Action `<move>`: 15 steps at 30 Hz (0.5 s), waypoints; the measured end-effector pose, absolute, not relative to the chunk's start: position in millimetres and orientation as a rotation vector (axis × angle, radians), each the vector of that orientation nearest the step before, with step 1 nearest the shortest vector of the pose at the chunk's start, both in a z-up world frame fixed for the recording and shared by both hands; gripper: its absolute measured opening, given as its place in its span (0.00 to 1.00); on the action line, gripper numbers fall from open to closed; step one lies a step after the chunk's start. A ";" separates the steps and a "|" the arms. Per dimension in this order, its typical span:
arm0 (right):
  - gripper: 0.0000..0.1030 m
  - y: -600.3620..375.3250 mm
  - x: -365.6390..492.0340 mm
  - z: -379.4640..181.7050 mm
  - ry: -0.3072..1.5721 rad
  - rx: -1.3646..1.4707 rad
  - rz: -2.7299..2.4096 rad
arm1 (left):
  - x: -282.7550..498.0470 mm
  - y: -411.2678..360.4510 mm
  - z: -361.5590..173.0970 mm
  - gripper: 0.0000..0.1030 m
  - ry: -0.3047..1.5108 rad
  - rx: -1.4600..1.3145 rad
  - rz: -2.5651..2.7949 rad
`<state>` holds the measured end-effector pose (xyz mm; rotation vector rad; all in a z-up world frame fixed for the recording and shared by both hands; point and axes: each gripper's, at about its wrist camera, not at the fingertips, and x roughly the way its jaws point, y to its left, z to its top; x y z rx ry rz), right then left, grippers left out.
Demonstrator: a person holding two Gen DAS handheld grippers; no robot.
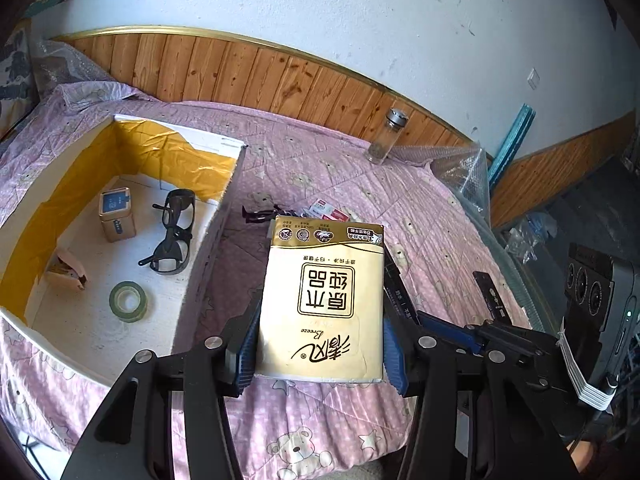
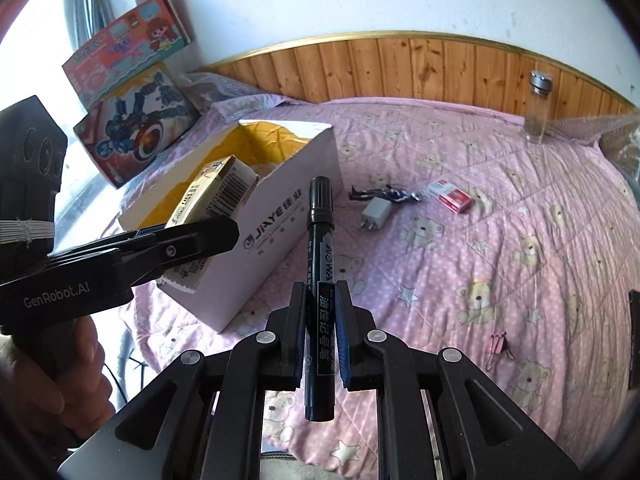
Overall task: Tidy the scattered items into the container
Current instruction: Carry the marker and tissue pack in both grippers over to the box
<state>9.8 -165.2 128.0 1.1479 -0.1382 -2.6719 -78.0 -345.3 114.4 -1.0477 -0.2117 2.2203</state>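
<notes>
Left wrist view: the left tongs (image 1: 320, 316) are clamped on a yellow tissue pack (image 1: 322, 304), blue pads pressing both long sides, holding it above the pink bed cover (image 1: 420, 208). To the left of the tongs sits the open white box (image 1: 218, 236) with yellow lining. Inside it lie a small tin (image 1: 116, 216), dark glasses (image 1: 174, 236), a roll of tape (image 1: 128, 301) and a small torn carton (image 1: 68, 274). Beyond the pack, a red packet (image 1: 330, 211) lies on the bed, and further off to the right a glass jar (image 1: 386, 136) stands upright by the wooden panel. The right tongs (image 1: 444, 322) appear just right of the pack.

Right wrist view: the right tongs (image 2: 321, 336) are closed narrowly on a black marker (image 2: 320, 280), which points forward, cap away. Left of them, the left tongs (image 2: 192, 240) hold the tissue pack (image 2: 212, 200) at the box (image 2: 276, 220) rim. Ahead lie a white charger (image 2: 376, 213), a dark toy figure (image 2: 384, 194) and the red packet (image 2: 452, 199). A pink binder clip (image 2: 500, 346) lies to the right, near the tongs.
</notes>
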 end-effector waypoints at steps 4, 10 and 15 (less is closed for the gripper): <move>0.13 -185.5 1.3 141.7 -0.073 1.117 -2.644 | -82.8 -366.4 121.3 0.51 -0.260 -1.037 2.252; 0.13 -213.9 -19.7 154.0 0.020 1.134 -2.620 | -95.0 -399.9 130.6 0.51 -0.319 -1.018 2.316; 0.13 -238.6 -33.9 163.6 0.100 1.116 -2.597 | -107.8 -425.6 139.8 0.51 -0.361 -1.005 2.371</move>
